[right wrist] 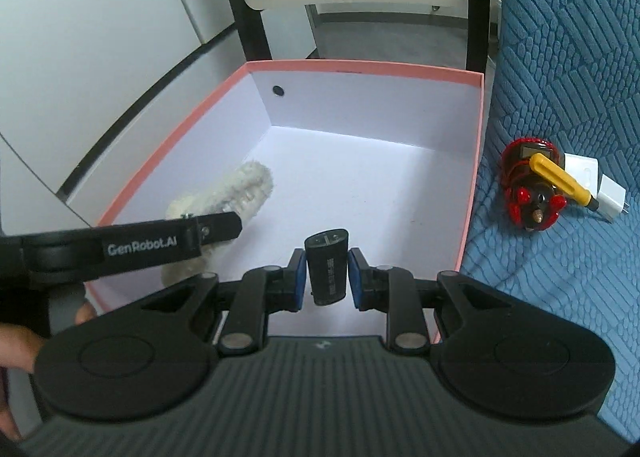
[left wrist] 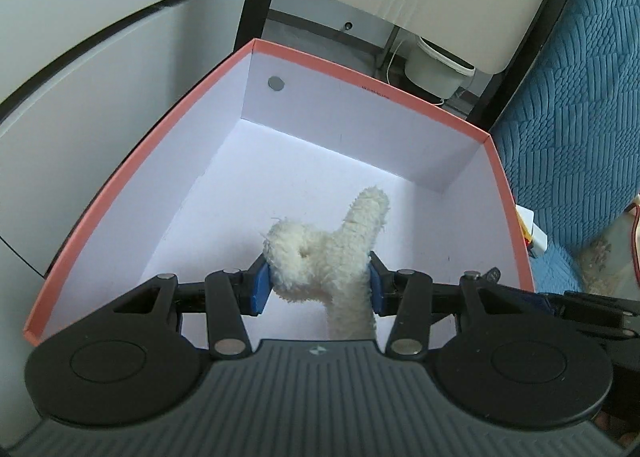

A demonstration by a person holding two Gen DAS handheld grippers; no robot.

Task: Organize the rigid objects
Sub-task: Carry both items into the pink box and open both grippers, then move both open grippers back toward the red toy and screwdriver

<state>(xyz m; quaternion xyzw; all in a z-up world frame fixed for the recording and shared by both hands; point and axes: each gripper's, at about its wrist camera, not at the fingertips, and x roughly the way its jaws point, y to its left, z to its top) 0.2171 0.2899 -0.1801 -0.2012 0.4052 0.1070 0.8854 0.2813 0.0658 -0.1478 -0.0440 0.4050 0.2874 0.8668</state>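
A pink-rimmed box (left wrist: 168, 125) with a white inside stands on a blue textured cloth; it also shows in the right wrist view (right wrist: 360, 69). My left gripper (left wrist: 318, 283) is shut on a white fluffy plush toy (left wrist: 332, 253) and holds it over the inside of the box. The plush (right wrist: 236, 189) and the left gripper's finger (right wrist: 218, 227) show in the right wrist view at the box's left side. My right gripper (right wrist: 326, 277) is shut on a small black cylinder-shaped device (right wrist: 327, 271) above the box's near part.
On the blue cloth (right wrist: 560, 257) right of the box lie a red-and-black object (right wrist: 528, 185), a yellow-handled screwdriver (right wrist: 560, 181) and a white charger plug (right wrist: 610, 197). A black-framed chair (right wrist: 252, 17) stands behind the box. White cabinet fronts (left wrist: 80, 57) are at left.
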